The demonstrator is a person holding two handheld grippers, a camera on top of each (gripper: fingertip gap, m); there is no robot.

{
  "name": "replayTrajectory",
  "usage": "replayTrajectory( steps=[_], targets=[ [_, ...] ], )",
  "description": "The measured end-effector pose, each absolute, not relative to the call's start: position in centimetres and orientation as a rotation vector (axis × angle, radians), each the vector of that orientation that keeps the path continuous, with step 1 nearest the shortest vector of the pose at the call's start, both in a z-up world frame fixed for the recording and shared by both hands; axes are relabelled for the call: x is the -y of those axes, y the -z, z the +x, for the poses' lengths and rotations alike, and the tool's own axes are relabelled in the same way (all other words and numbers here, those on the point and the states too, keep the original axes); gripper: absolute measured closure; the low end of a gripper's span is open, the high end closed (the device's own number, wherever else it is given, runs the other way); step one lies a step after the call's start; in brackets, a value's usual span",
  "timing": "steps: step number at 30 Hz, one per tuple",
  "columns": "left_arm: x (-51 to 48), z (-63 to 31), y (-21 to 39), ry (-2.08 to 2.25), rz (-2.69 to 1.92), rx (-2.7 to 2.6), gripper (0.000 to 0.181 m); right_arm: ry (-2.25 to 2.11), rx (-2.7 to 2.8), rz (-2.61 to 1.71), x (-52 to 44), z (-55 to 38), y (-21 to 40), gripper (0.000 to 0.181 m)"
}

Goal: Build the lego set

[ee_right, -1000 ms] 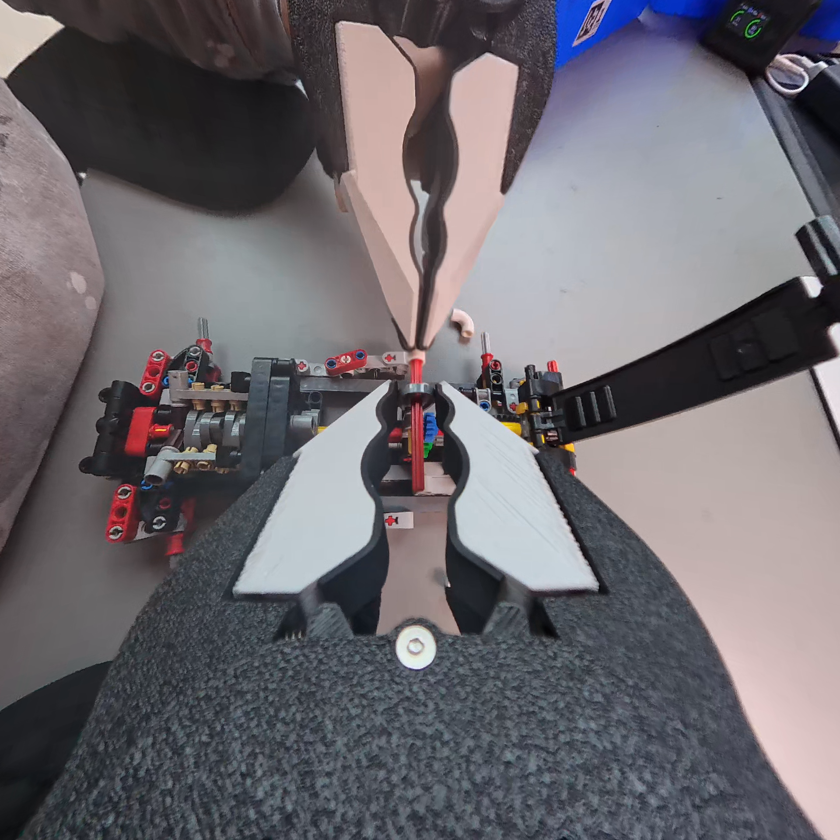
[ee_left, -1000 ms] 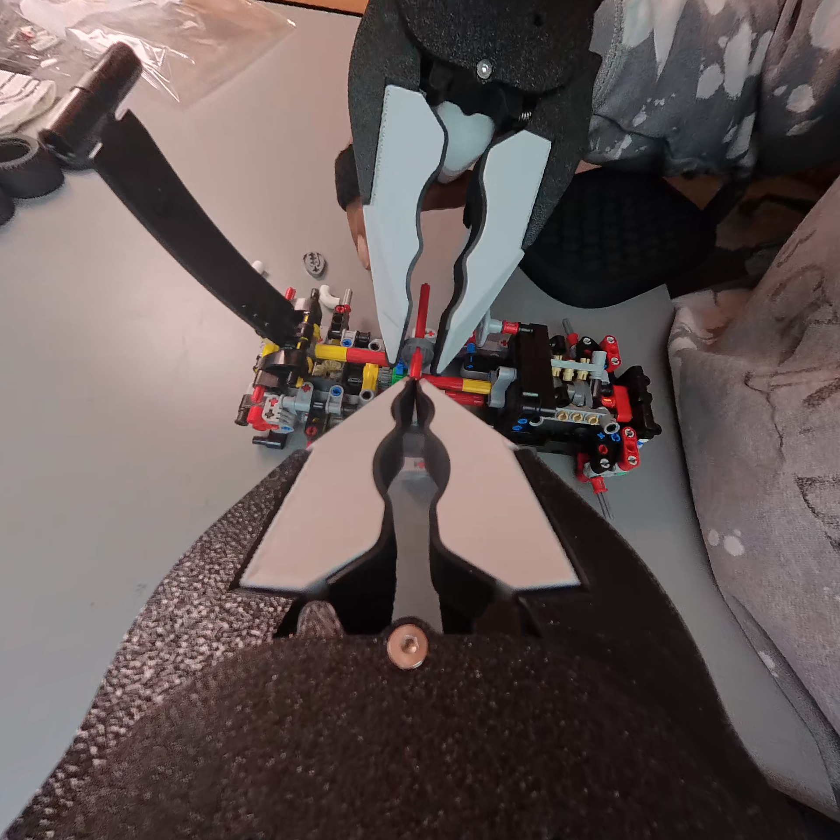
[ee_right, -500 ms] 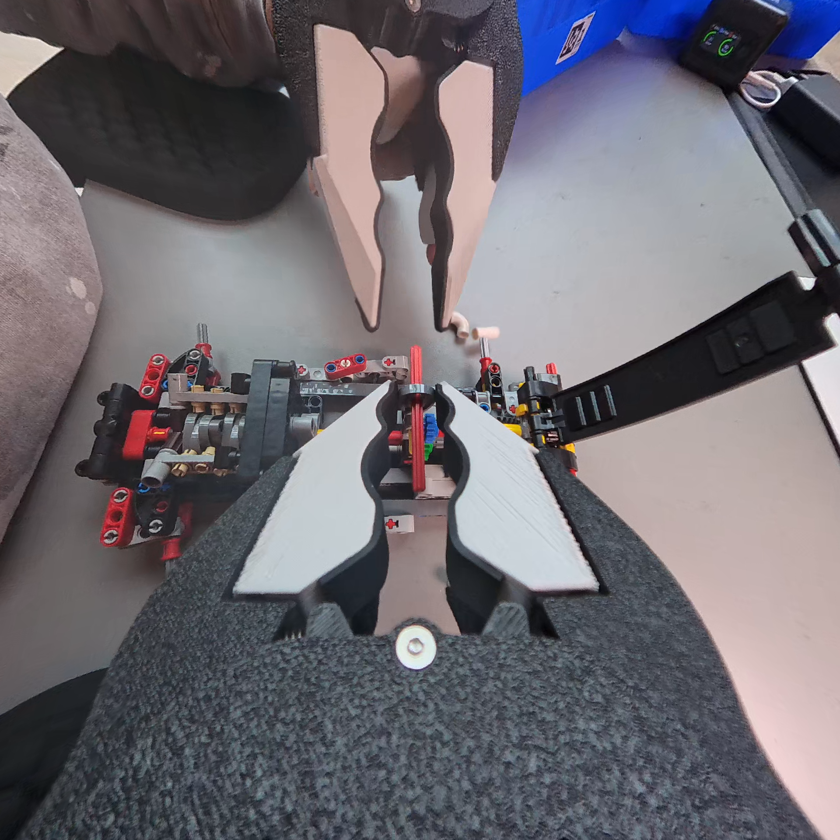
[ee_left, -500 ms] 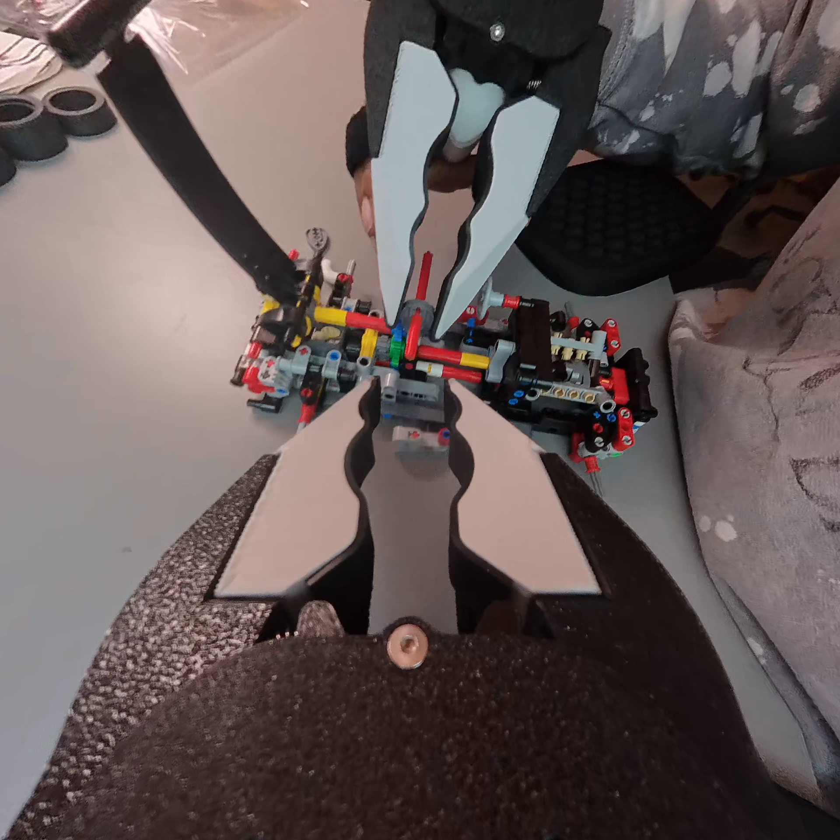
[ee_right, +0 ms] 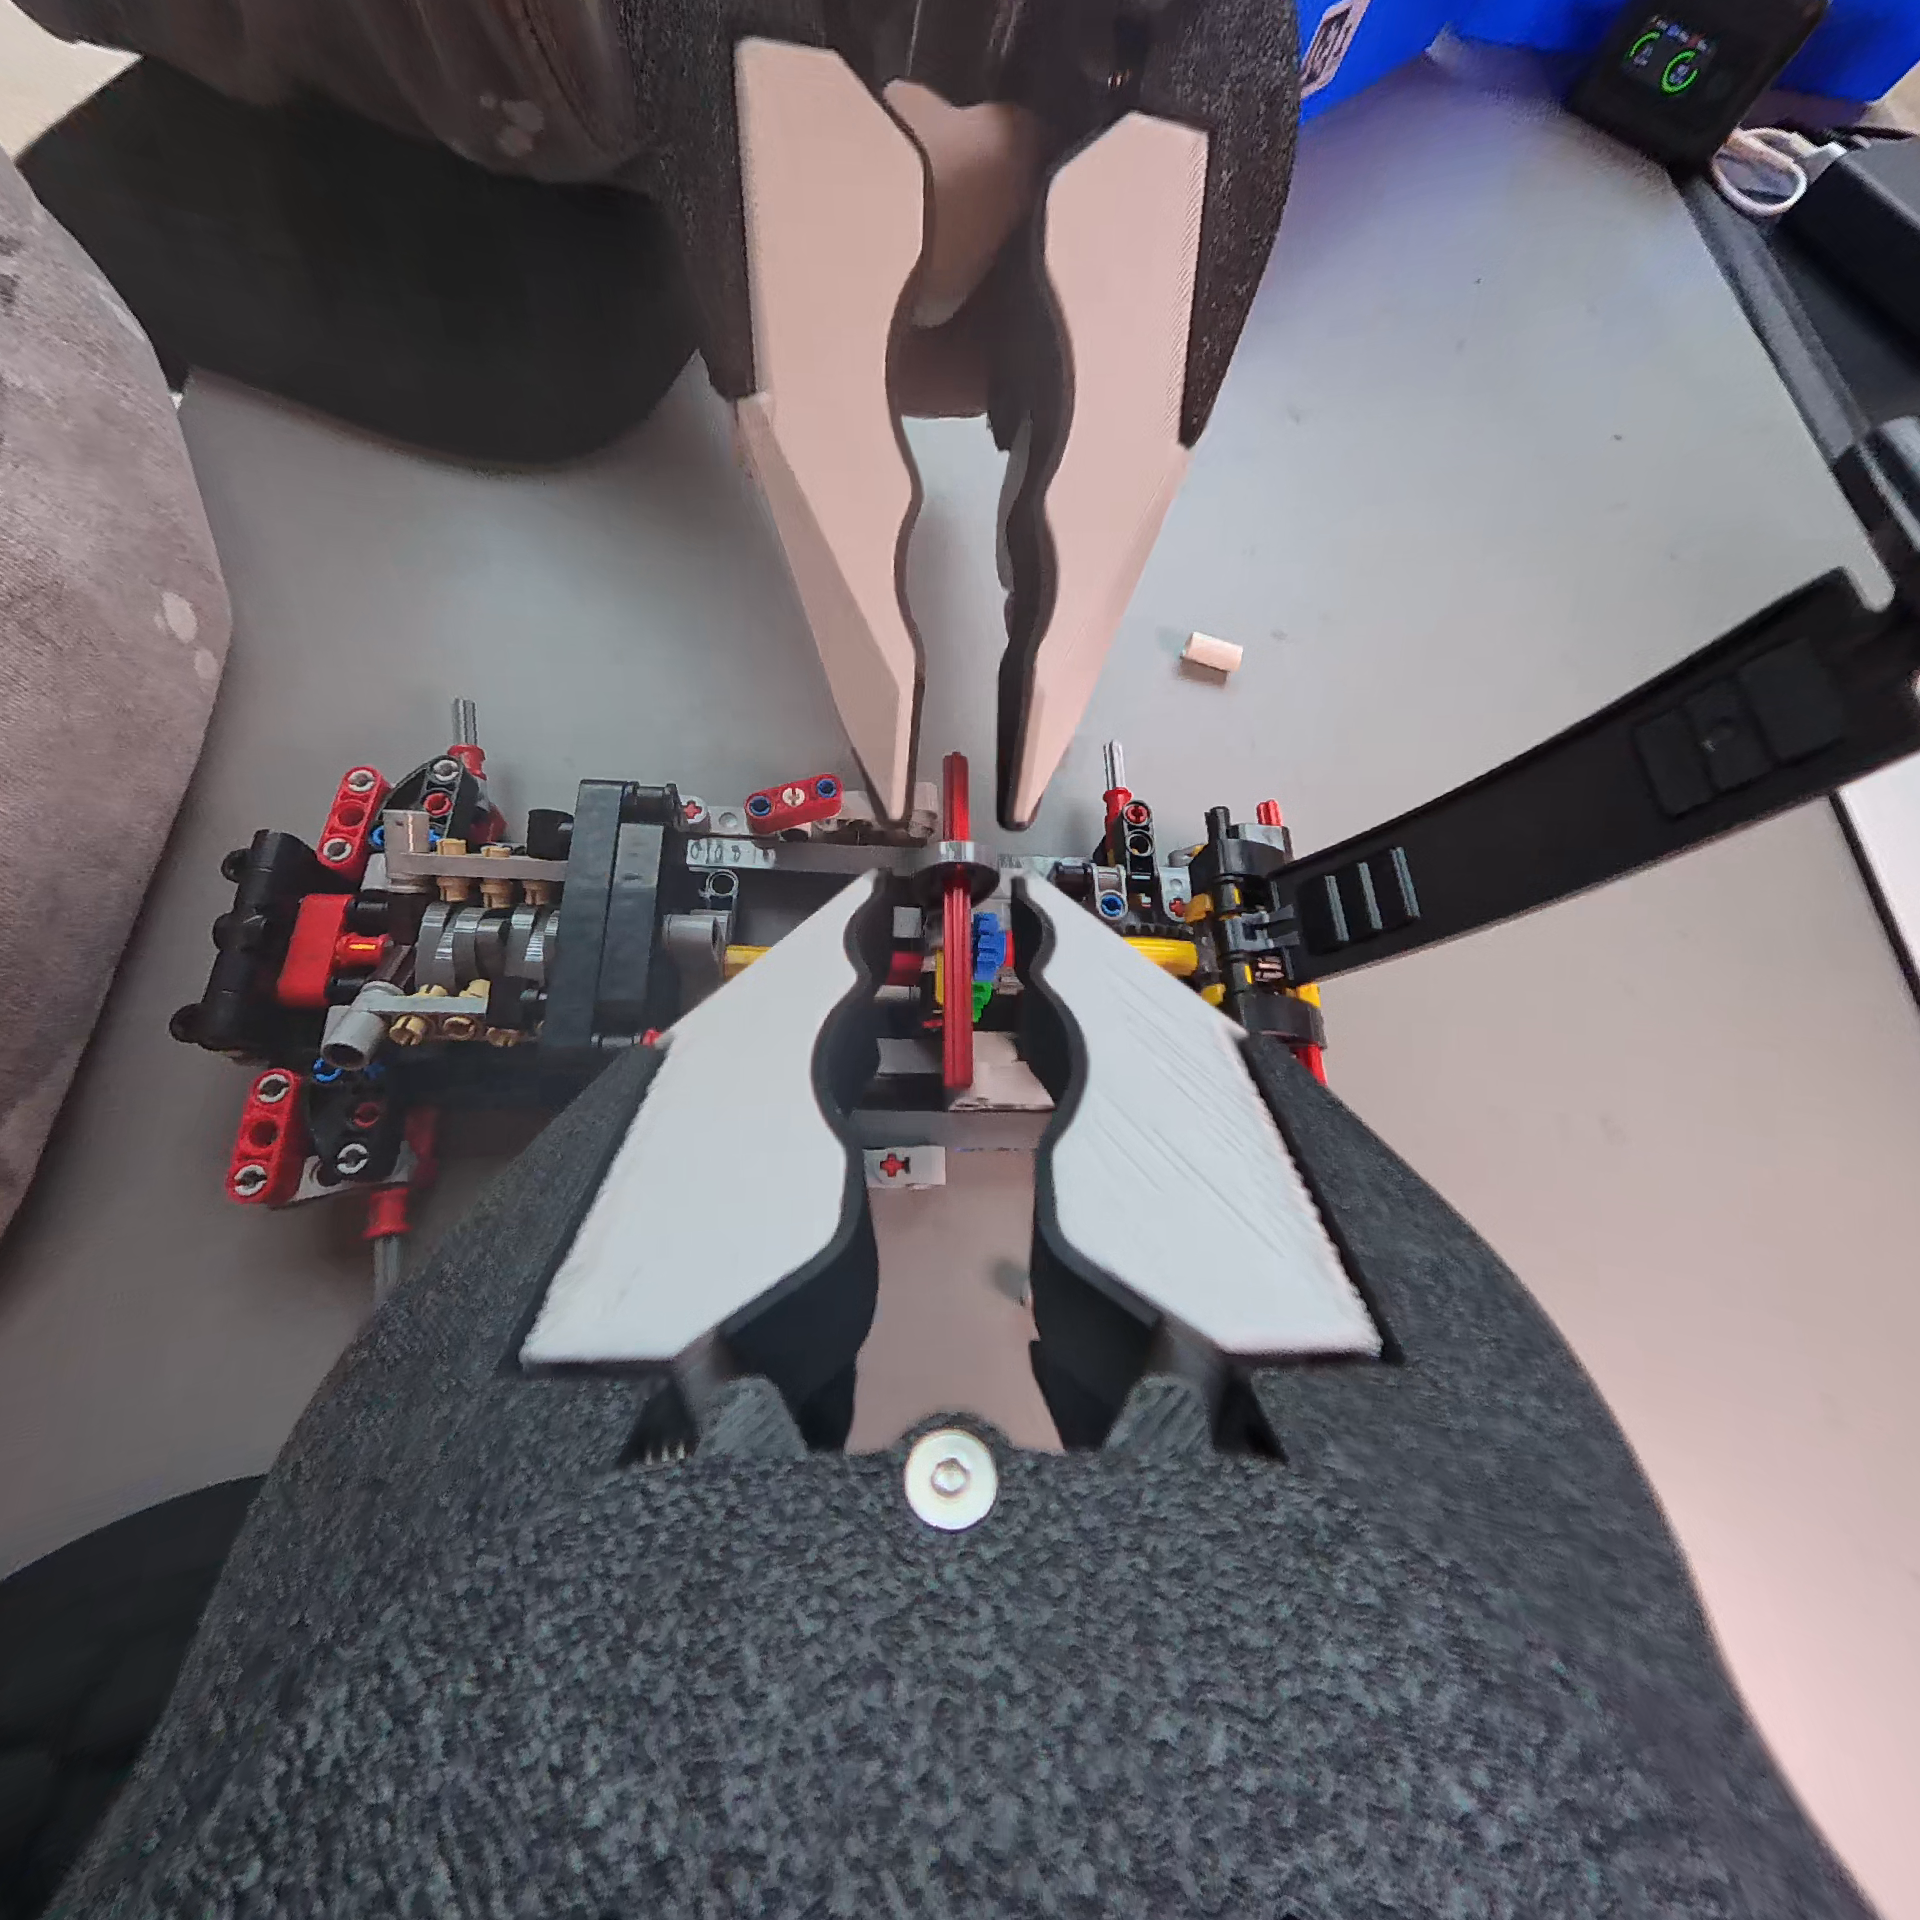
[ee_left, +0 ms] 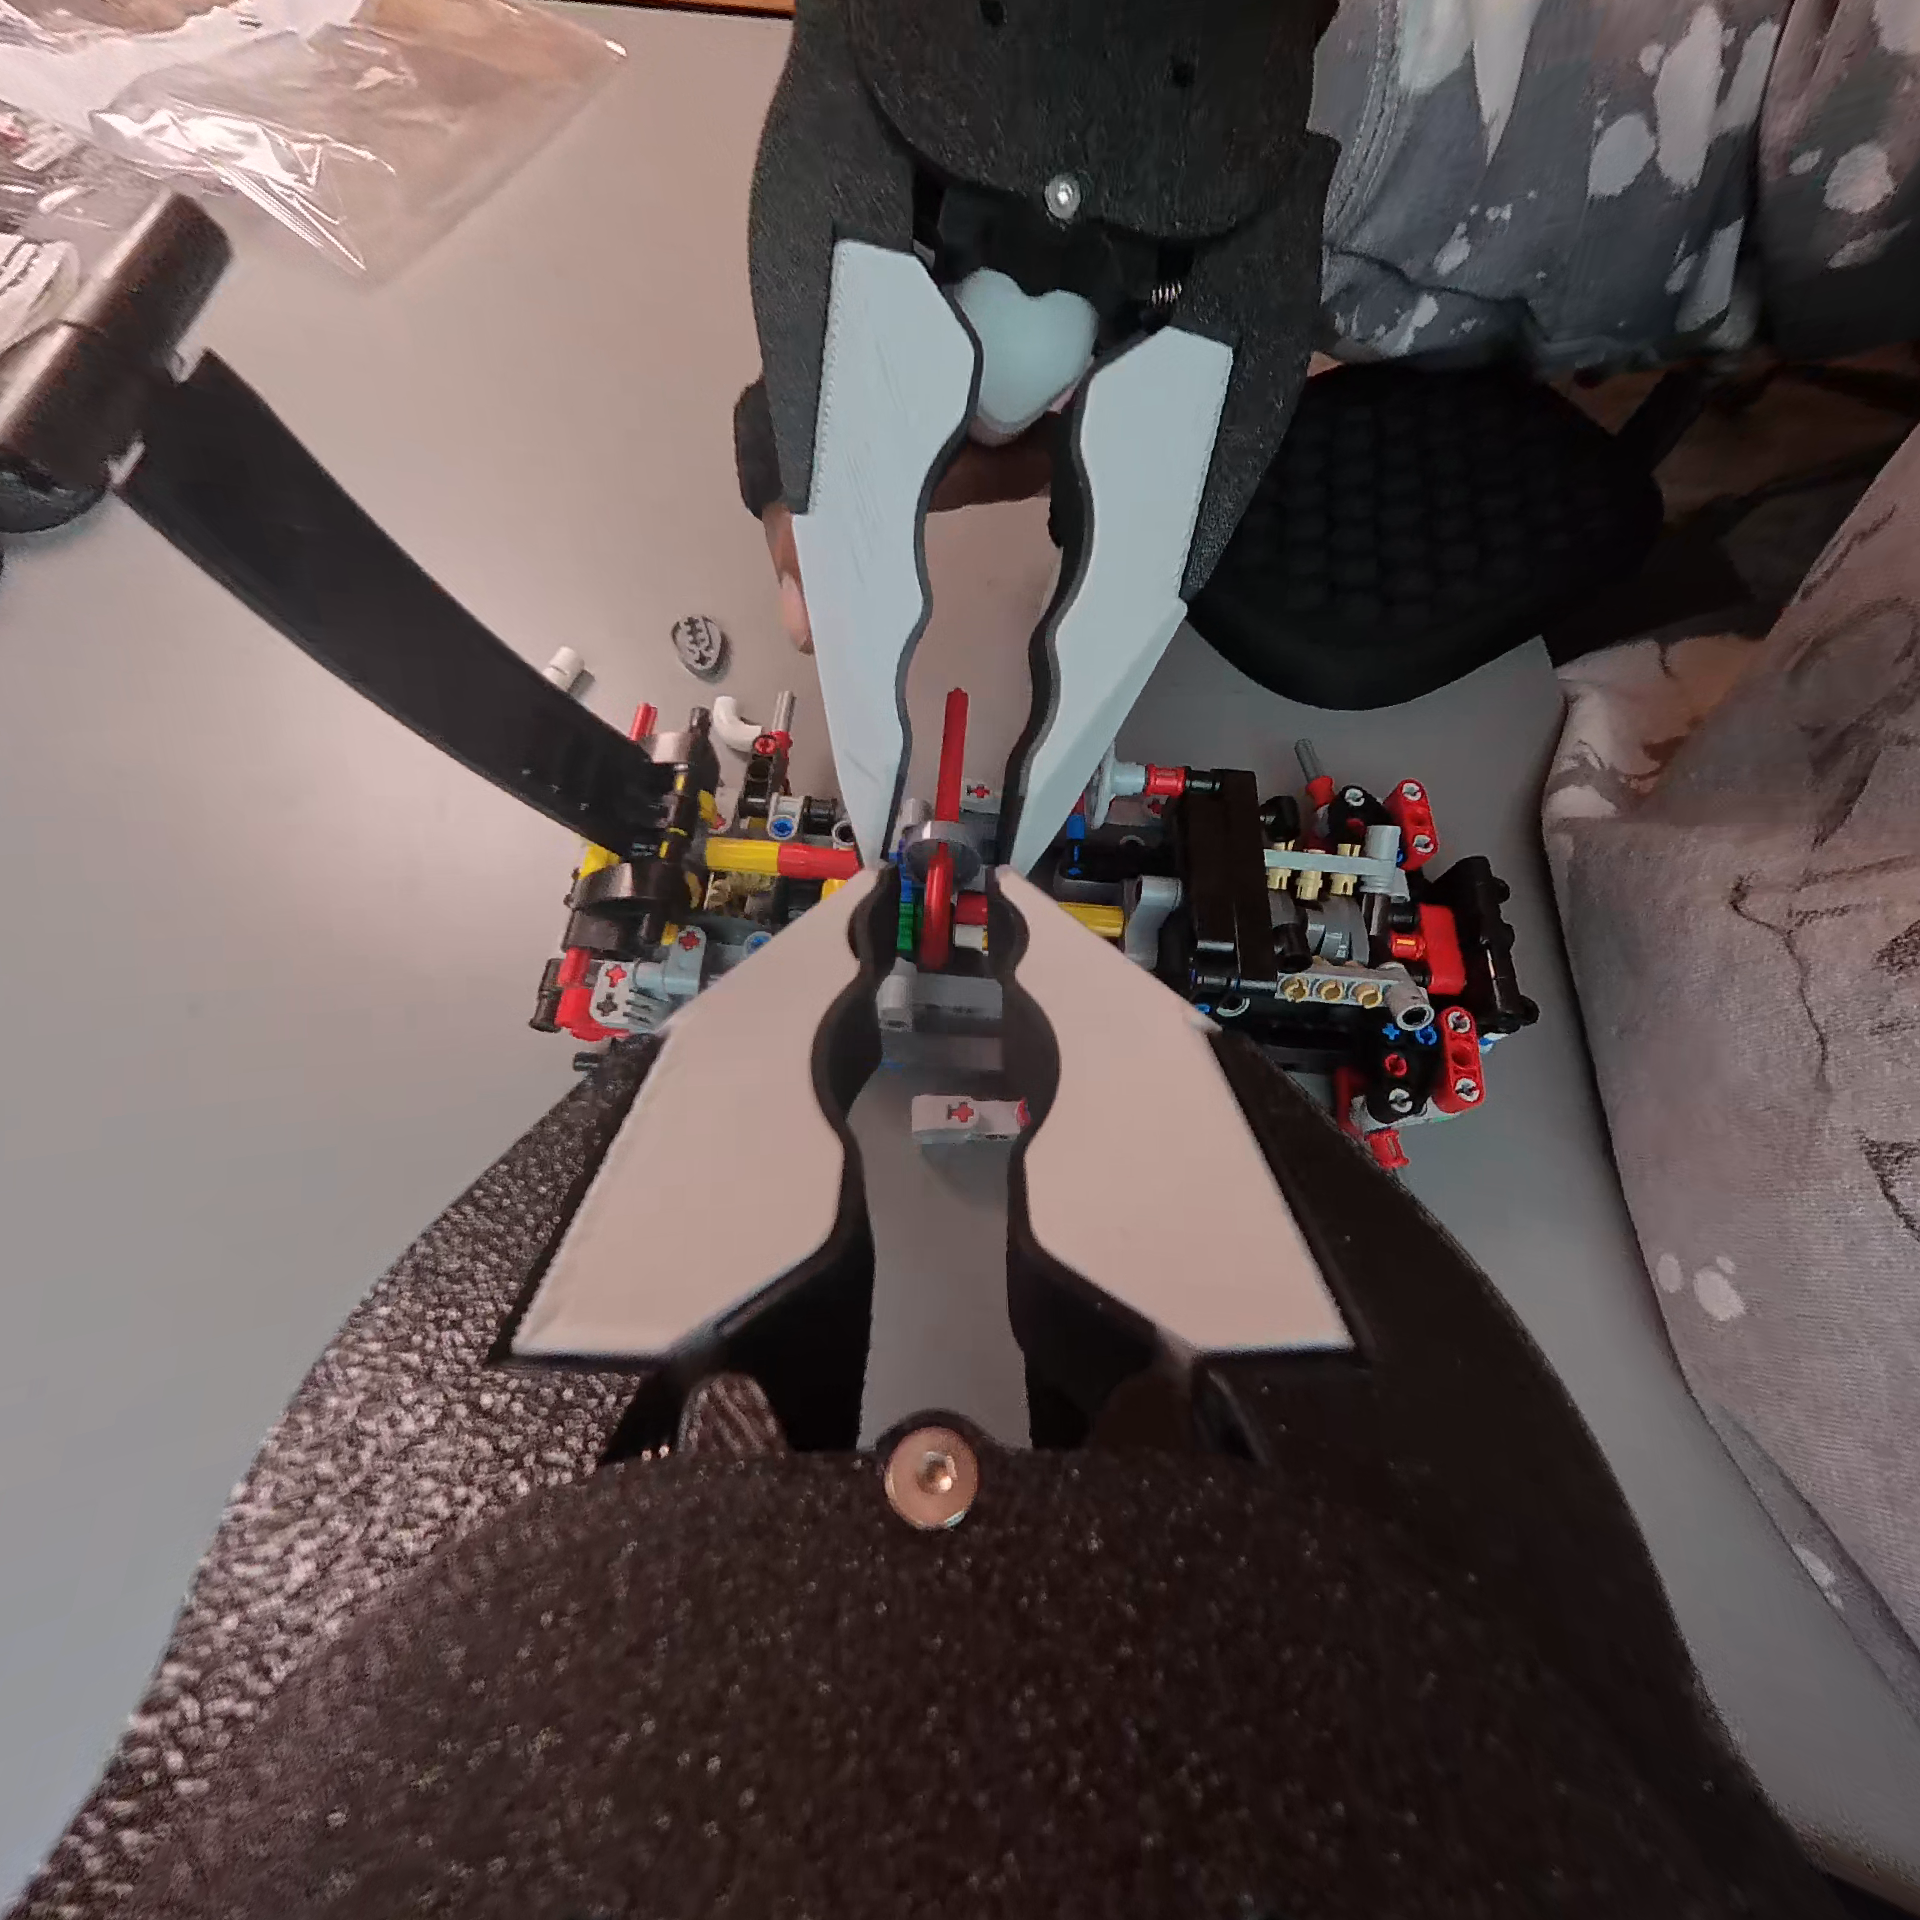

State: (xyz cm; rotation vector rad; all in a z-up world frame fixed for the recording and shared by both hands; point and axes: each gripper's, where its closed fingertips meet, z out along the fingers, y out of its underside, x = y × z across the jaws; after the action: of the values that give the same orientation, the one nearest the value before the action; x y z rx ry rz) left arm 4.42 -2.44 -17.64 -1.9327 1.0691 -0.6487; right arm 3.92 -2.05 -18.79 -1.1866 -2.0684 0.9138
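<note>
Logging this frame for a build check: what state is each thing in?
Model, unfinished, lying flat.
Red rod, upright in the model.
Grey collar, threaded on the rod.
Left gripper, open around the rod.
Right gripper, parted around the collar; grip unclear.
Small screen, lit.

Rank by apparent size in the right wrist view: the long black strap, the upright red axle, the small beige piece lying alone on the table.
1. black strap
2. red axle
3. beige piece

The strap is clearly largest.
</note>
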Motion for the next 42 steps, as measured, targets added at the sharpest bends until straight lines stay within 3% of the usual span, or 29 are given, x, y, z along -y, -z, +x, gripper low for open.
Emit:
replayTrajectory(
  steps=[1, 6, 8, 42],
  targets=[
    [2.3, 4.4, 17.4, 0.660, -1.933, -1.054, 0.164, -0.911, 2.073, -1.192, 1.9, 4.1, 18.9, 0.158],
    [2.1, 5.4, 18.0, 0.652, -1.941, -1.093, 0.159, -0.907, 2.065, -1.188, 1.5, 4.9, 18.9, 0.164],
    [1.9, 5.7, 18.4, 0.643, -1.946, -1.110, 0.161, -0.938, 2.041, -1.181, 1.5, 5.0, 18.5, 0.176],
    [4.3, 4.6, 18.5, 0.625, -1.919, -1.103, 0.165, -1.063, 2.054, -1.134, 3.7, 4.6, 18.6, 0.177]
  ],
)
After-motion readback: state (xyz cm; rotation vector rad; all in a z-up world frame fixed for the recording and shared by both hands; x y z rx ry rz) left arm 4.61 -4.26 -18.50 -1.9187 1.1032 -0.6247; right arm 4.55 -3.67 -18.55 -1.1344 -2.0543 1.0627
